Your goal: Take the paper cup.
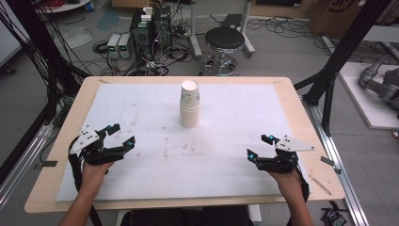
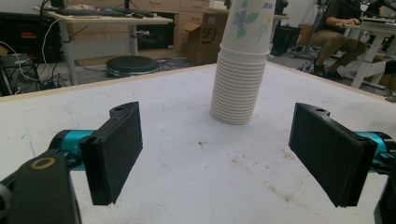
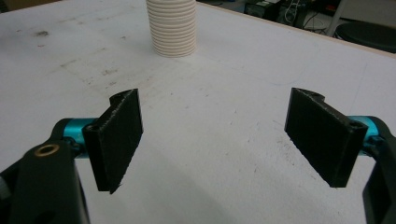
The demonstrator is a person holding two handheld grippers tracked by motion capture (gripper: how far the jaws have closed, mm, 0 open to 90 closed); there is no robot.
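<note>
A tall stack of white paper cups (image 1: 190, 104) stands upright at the middle back of the white mat (image 1: 141, 103). The top cup has a flower print. My left gripper (image 1: 121, 134) rests low at the front left of the mat, open, nothing between its jaws. My right gripper (image 1: 260, 146) sits at the front right, also open and empty. In the left gripper view the cup stack (image 2: 239, 70) rises ahead between the spread jaws of the left gripper (image 2: 229, 156). In the right gripper view the stack's base (image 3: 172, 29) stands far ahead, left of centre, beyond the right gripper (image 3: 215, 140).
The mat covers a wooden table (image 1: 61, 141). A black stool (image 1: 225, 40), computer boxes and cables (image 1: 150, 28) stand on the floor behind the table. Black frame posts (image 1: 346, 44) rise at the right.
</note>
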